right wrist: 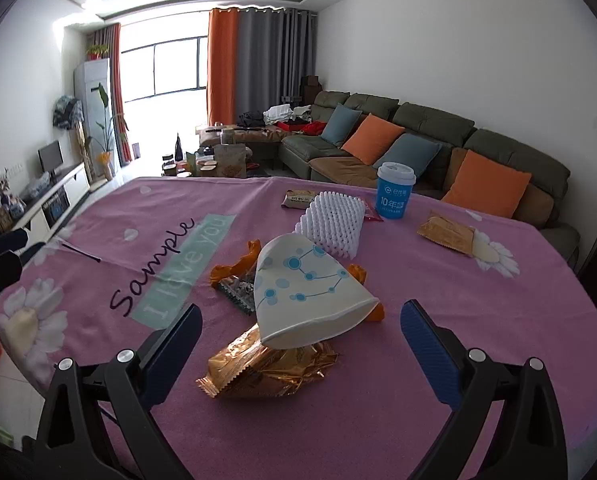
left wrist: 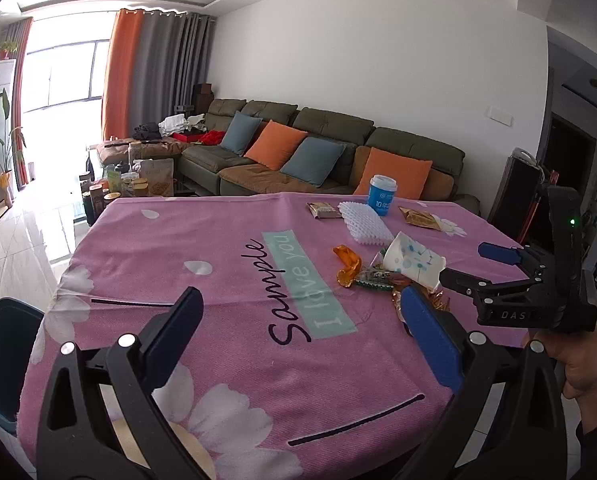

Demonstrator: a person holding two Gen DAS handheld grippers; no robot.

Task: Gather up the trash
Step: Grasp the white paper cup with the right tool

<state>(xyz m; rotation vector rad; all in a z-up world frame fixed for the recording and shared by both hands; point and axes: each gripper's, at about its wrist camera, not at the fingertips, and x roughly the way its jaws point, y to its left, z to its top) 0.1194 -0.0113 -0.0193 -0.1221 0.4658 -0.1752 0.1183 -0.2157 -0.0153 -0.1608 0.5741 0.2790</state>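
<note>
Trash lies on a pink tablecloth (right wrist: pixel 378 420). A tipped white paper cup (right wrist: pixel 306 292) with blue dots rests on a gold foil wrapper (right wrist: pixel 266 368), beside an orange wrapper (right wrist: pixel 234 266) and a green wrapper (right wrist: pixel 238 292). A white foam net (right wrist: pixel 332 222), a brown packet (right wrist: pixel 298 199), a gold packet (right wrist: pixel 446 234) and an upright blue cup (right wrist: pixel 394 192) lie farther back. My right gripper (right wrist: pixel 298 340) is open, its jaws on either side of the cup and foil wrapper. It shows in the left wrist view (left wrist: pixel 478 264). My left gripper (left wrist: pixel 298 320) is open and empty over the cloth.
A dark bin (left wrist: pixel 2 344) stands at the table's left edge. A green sofa (right wrist: pixel 438 136) with orange and blue cushions lies behind the table. A cluttered coffee table (right wrist: pixel 218 160) and TV unit (right wrist: pixel 50 196) stand farther left.
</note>
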